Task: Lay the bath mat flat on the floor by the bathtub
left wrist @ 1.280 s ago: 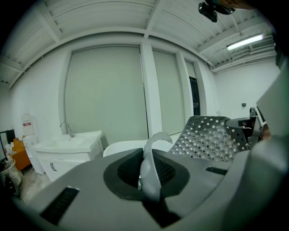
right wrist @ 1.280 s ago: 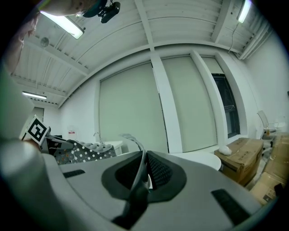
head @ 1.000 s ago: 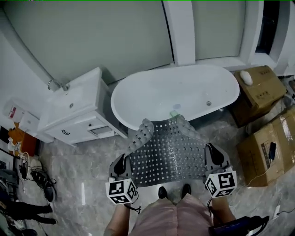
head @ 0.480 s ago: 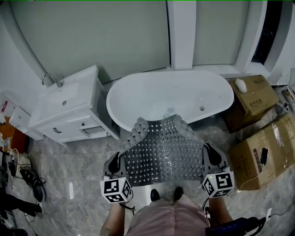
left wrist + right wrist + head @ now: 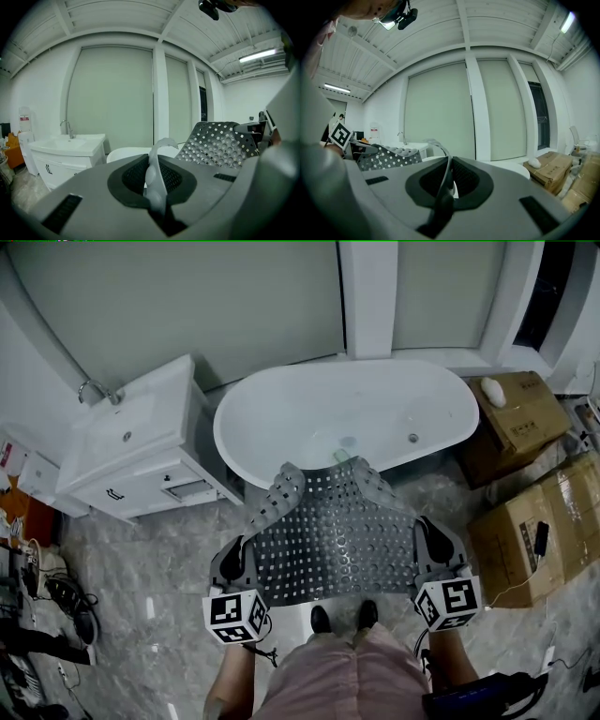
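The left gripper [image 5: 242, 559] and the right gripper [image 5: 431, 545] are held out in front of the person's waist, well apart and at about the same height, both pointing forward. Each has its jaws pressed together on a near corner of the bath mat [image 5: 337, 540].

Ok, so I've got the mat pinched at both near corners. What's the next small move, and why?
Probably lower both grippers together toward the floor. The left gripper and right gripper each clamp a near corner of the bath mat. It is stretched between them and appears to be held up in front of the bathtub, not lying flat, and its far left corner is curled over.
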Demonstrator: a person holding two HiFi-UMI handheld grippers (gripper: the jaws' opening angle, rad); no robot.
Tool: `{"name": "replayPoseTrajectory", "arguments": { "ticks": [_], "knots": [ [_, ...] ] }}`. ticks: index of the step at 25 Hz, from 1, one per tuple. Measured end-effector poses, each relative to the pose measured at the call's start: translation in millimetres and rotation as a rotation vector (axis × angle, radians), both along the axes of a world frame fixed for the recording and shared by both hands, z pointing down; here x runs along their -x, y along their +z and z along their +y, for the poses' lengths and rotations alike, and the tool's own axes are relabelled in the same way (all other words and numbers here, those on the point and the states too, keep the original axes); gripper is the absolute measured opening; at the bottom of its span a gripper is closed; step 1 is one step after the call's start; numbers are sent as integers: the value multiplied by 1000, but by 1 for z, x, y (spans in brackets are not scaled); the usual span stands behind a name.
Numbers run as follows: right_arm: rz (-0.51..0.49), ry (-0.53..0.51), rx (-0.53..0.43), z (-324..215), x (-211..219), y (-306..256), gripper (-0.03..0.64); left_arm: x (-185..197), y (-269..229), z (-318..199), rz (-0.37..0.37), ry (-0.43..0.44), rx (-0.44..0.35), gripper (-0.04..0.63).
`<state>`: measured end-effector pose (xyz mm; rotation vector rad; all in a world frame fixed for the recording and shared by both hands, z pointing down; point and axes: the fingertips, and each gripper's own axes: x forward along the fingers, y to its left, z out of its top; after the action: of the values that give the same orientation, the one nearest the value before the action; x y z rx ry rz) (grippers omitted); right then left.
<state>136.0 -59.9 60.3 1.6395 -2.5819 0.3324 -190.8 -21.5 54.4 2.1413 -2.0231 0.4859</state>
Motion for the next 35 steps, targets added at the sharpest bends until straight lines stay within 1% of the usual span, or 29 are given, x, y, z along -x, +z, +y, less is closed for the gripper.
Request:
{"name": "replayPoseTrajectory", "arguments": {
  "ticks": [8,19,23,28,31,35],
  "knots": [
    [10,-2,52,2,5,16,28,4,16,3,8,6,59,40],
    [36,-3,141,8,9,69,28,10,72,8,24,12,165,38],
    [50,2,184,6,8,101,28,13,107,8,12,18,215,38],
    [74,-9,233,4,10,149,28,9,163,9,-37,68,281,38],
    [79,-20,250,3,5,189,28,4,206,11,-38,75,313,38],
    [91,-18,282,4,-2,239,28,3,257,15,-11,57,353,38]
  ]
}}
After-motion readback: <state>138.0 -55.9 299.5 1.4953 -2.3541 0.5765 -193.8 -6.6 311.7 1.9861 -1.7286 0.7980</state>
